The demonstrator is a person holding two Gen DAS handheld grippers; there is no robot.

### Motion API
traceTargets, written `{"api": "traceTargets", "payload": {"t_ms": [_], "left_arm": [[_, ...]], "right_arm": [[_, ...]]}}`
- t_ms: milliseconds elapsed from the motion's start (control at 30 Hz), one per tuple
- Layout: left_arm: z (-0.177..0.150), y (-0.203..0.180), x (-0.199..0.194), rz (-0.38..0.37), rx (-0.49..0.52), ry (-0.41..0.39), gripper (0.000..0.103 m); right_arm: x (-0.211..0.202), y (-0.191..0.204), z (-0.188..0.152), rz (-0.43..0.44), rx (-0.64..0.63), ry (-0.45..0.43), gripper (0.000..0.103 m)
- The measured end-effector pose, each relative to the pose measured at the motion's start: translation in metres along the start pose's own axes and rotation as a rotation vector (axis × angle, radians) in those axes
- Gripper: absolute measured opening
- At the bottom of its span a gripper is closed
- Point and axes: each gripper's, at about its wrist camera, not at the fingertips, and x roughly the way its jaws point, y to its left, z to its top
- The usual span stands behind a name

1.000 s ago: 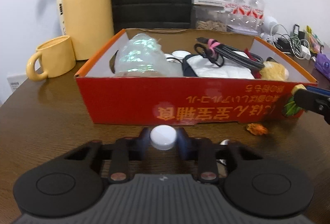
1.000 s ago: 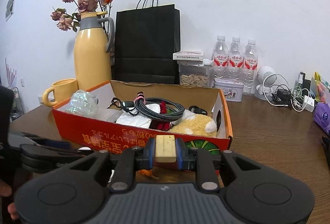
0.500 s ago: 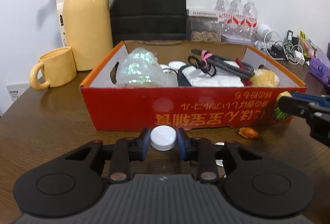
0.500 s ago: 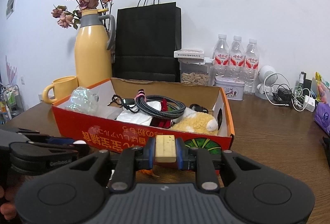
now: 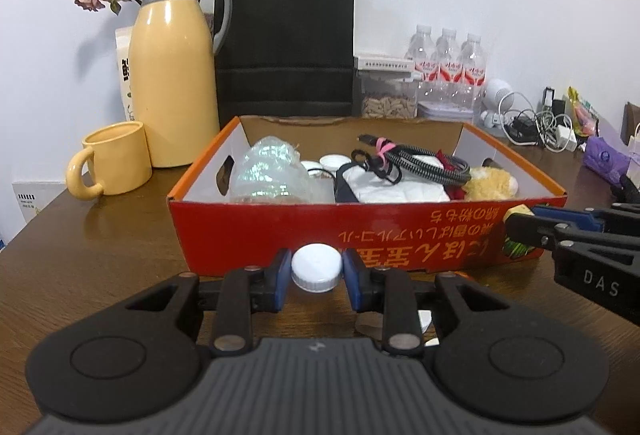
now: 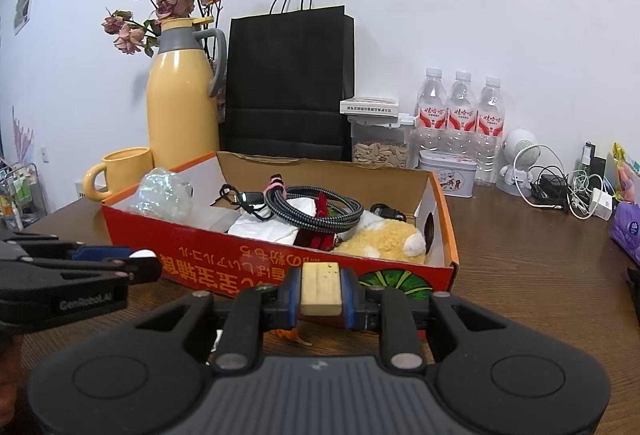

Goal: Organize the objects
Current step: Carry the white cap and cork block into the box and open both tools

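Observation:
An open red cardboard box (image 5: 372, 235) (image 6: 256, 267) sits on the brown table, holding a crumpled clear bag (image 5: 268, 175), white caps, a braided cable (image 5: 420, 161) (image 6: 316, 209), white cloth and a yellow plush toy (image 6: 380, 239). My left gripper (image 5: 317, 269) is shut on a white bottle cap (image 5: 317, 267), held in front of the box's near wall. My right gripper (image 6: 321, 289) is shut on a cream-coloured block (image 6: 321, 289) near the box's right front corner. Each gripper shows at the edge of the other view: the right gripper (image 5: 520, 225), the left gripper (image 6: 140, 261).
Behind the box stand a yellow thermos jug (image 5: 174, 91) with dried roses, a yellow mug (image 5: 114, 159), a black paper bag (image 5: 286, 39), a seed container (image 5: 388, 103) and three water bottles (image 5: 448, 71). Chargers and cables (image 6: 568, 191) lie at the right. An orange scrap (image 6: 288, 334) lies before the box.
My left gripper has risen and tilted up with the cap, so the box looks lower and farther. The right gripper has stayed still with its block.

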Motion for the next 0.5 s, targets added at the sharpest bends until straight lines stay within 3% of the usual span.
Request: {"api": "traceTargets", "payload": {"t_ms": [500], "left_arm": [[0.027, -0.002, -0.025, -0.059, -0.034, -0.113, 0.029]], "right_arm": [[-0.012, 0.004, 0.019, 0.042, 0.011, -0.065, 0.02]]}}
